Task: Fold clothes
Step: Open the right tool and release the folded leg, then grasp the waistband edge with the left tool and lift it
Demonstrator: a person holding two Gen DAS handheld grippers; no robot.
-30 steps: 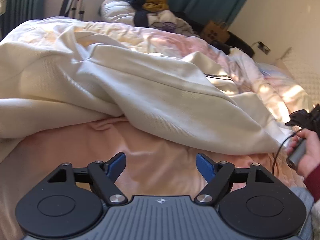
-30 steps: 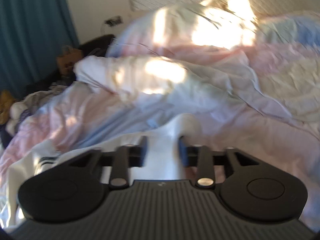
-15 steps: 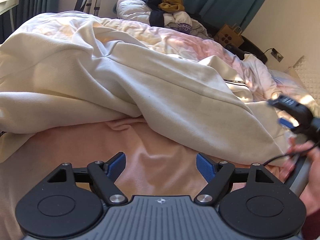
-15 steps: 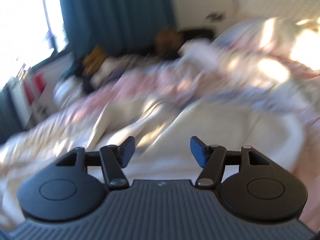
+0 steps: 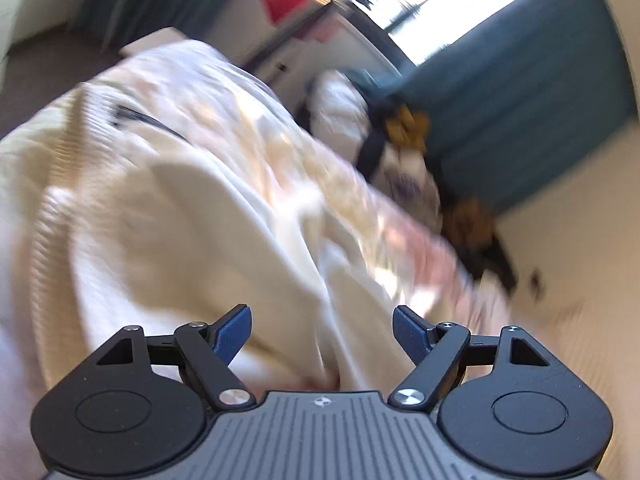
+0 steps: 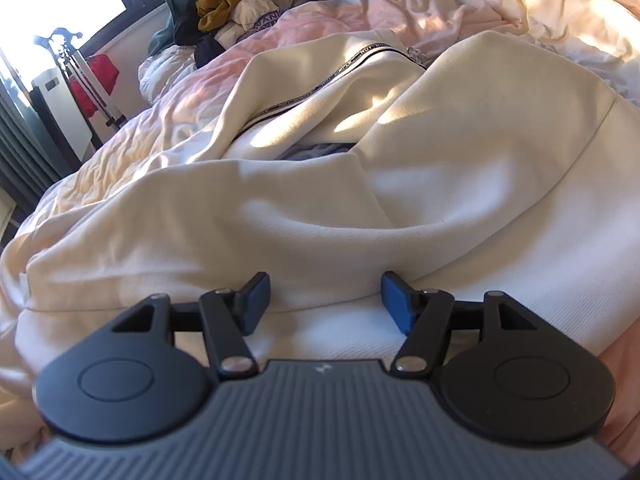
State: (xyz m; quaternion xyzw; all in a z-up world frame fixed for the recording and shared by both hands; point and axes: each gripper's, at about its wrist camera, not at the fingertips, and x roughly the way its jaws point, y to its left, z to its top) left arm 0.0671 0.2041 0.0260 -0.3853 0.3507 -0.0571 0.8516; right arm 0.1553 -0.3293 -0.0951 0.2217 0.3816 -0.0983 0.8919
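The setting is a bedroom: a bed covered by a rumpled pink-and-cream duvet (image 6: 400, 16), teal curtains (image 5: 520, 92) at 1 o'clock in the left wrist view, and a heap of unsorted clothes (image 6: 224, 12) at 11 o'clock in the right wrist view.

The left gripper (image 5: 322, 334) is released, its blue pads (image 5: 234, 334) spread wide with nothing between them. Its view is tilted and blurred. It hangs above the cream garment (image 5: 160, 208), which fills the 9 to 12 o'clock sector. The likely reason for this attitude is a reach toward a far edge of the cloth.

The right gripper (image 6: 324, 302) is likewise released and empty. It sits low, just short of the garment's near hem (image 6: 160, 308), which runs from 9 o'clock toward the pads. This placement probably prepares a pinch on that hem.

The garment is a heavy, finely ribbed cream zip-up top lying crumpled across the duvet. A dark zipper tape (image 6: 320, 84) with printed lettering runs toward 12 o'clock. One panel is thrown loosely over another, exposing a bluish lining (image 6: 316, 150). No neat fold is visible; the garment appears to need spreading first.
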